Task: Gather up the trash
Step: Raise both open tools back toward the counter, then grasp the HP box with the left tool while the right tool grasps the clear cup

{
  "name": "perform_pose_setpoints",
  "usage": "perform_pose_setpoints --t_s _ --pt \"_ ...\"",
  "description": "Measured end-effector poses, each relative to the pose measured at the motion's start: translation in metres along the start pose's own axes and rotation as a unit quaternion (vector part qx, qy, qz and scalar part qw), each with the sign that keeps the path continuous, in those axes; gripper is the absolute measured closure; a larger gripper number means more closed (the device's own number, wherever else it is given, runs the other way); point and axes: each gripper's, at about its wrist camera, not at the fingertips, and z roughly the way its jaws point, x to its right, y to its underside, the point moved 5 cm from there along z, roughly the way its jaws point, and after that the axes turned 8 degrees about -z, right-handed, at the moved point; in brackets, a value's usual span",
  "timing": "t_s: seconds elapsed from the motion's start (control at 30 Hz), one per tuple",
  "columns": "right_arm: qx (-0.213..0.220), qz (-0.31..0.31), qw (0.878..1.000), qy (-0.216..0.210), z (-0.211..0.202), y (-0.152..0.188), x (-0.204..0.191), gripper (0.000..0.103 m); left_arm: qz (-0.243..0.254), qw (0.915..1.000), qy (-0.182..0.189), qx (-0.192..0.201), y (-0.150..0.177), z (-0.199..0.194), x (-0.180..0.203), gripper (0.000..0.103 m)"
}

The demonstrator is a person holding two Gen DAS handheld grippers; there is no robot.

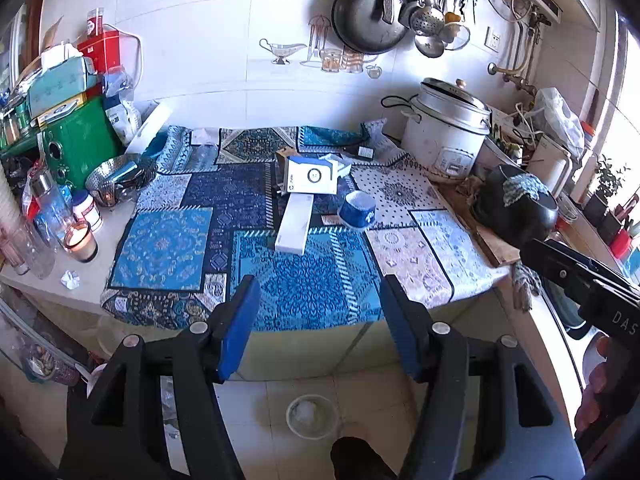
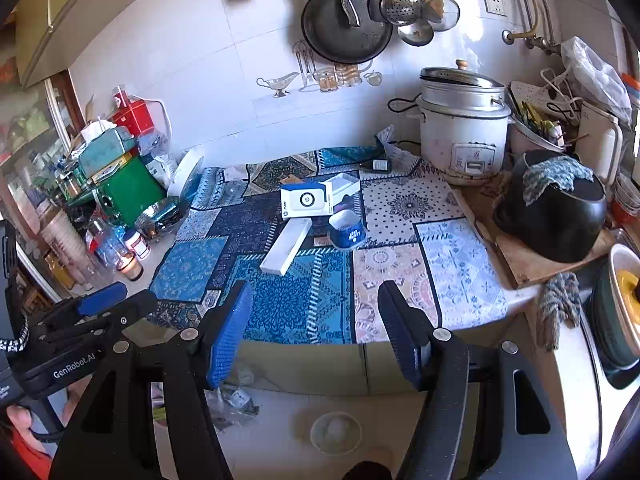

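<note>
On the patterned cloth point(image 1: 168, 248) lie a long white box point(image 1: 295, 222), a blue-and-white carton point(image 1: 310, 177) and a blue paper cup point(image 1: 357, 209) on its side. They also show in the right wrist view: long box point(image 2: 286, 251), carton point(image 2: 307, 199), cup point(image 2: 346, 230). A crumpled white paper point(image 1: 70, 279) lies on the bare counter at the left. My left gripper point(image 1: 320, 320) is open and empty, held before the counter's front edge. My right gripper point(image 2: 316, 328) is open and empty beside it.
A rice cooker point(image 1: 446, 130) and black pot point(image 1: 516, 204) stand at the right. A green appliance point(image 1: 76, 140), bottles and a lit candle point(image 1: 82, 240) crowd the left. A round white bowl point(image 1: 312, 416) sits on the floor below. Pans hang on the wall.
</note>
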Motion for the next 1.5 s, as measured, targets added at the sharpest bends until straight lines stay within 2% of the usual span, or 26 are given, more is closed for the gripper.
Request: perform_pose_setpoints --t_s 0.13,0.3,0.43,0.67,0.77,0.87,0.93,1.03,1.17,1.3,1.5 --pt "0.001 -0.011 1.000 -0.015 0.024 -0.024 0.018 0.041 -0.017 0.9996 -0.017 0.011 -0.033 0.027 0.001 0.040" --pt "-0.024 -0.046 0.998 -0.037 0.064 -0.052 0.035 0.040 -0.050 0.9979 -0.042 0.003 -0.068 0.070 -0.001 0.036" --pt "-0.043 -0.073 0.995 -0.058 0.099 -0.063 0.046 0.030 -0.082 0.9949 -0.059 -0.003 -0.089 0.106 -0.008 0.036" --pt "-0.098 -0.065 0.989 -0.085 0.165 -0.069 0.056 0.029 -0.086 0.9932 -0.067 -0.040 -0.116 0.169 -0.017 0.036" --pt "-0.116 -0.060 0.989 -0.076 0.192 -0.071 0.058 0.029 -0.078 0.9931 -0.063 -0.060 -0.127 0.199 -0.023 0.036" --pt "-0.133 -0.041 0.988 -0.065 0.217 -0.072 0.059 0.029 -0.064 0.9931 -0.047 -0.087 -0.135 0.235 -0.031 0.036" --pt "-0.145 -0.025 0.988 -0.053 0.234 -0.072 0.060 0.029 -0.054 0.9924 -0.021 -0.108 -0.142 0.261 -0.035 0.036" --pt "-0.168 -0.005 0.985 -0.025 0.258 -0.069 0.061 0.029 -0.034 0.9892 0.016 -0.142 -0.149 0.301 -0.043 0.036" --pt "-0.203 0.009 0.979 -0.018 0.289 -0.060 0.060 0.029 -0.006 0.9839 0.037 -0.175 -0.153 0.352 -0.049 0.036" --pt "-0.218 0.011 0.976 -0.001 0.309 -0.055 0.064 0.029 -0.008 0.9769 0.067 -0.203 -0.152 0.396 -0.048 0.036" --pt "-0.244 0.017 0.970 -0.014 0.333 -0.045 0.066 0.029 -0.023 0.9701 0.095 -0.222 -0.149 0.432 -0.049 0.036"
